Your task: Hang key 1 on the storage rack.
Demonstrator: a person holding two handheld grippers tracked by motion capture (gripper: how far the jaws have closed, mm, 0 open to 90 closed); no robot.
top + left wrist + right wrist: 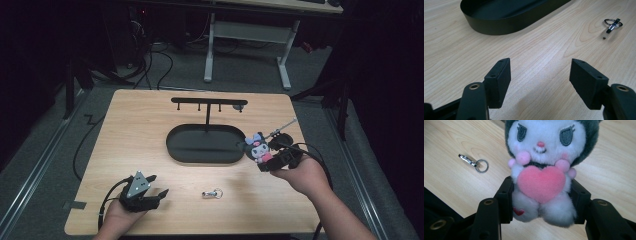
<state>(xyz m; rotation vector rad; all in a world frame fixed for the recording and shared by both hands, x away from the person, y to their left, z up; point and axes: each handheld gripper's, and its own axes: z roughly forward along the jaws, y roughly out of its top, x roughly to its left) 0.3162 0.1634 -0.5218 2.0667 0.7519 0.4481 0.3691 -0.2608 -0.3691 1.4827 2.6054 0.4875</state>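
Plush toy [541, 170], soft and light, likely compressible.
Right hand-held gripper [541, 202] clamped its lower body; left hand-held gripper [540, 82] stood apart, empty.

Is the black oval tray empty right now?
Empty, as far as shown. The black oval tray holds nothing but its hanger post; the plush toy is clamped in the right hand-held gripper.

Bare table [150, 140] left of the tray [175, 145] (its rack [207, 102] overhangs).

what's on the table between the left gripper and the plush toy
A small metal clip with a key ring lies on the bare wood between the left gripper and the plush toy, as the high view shows.
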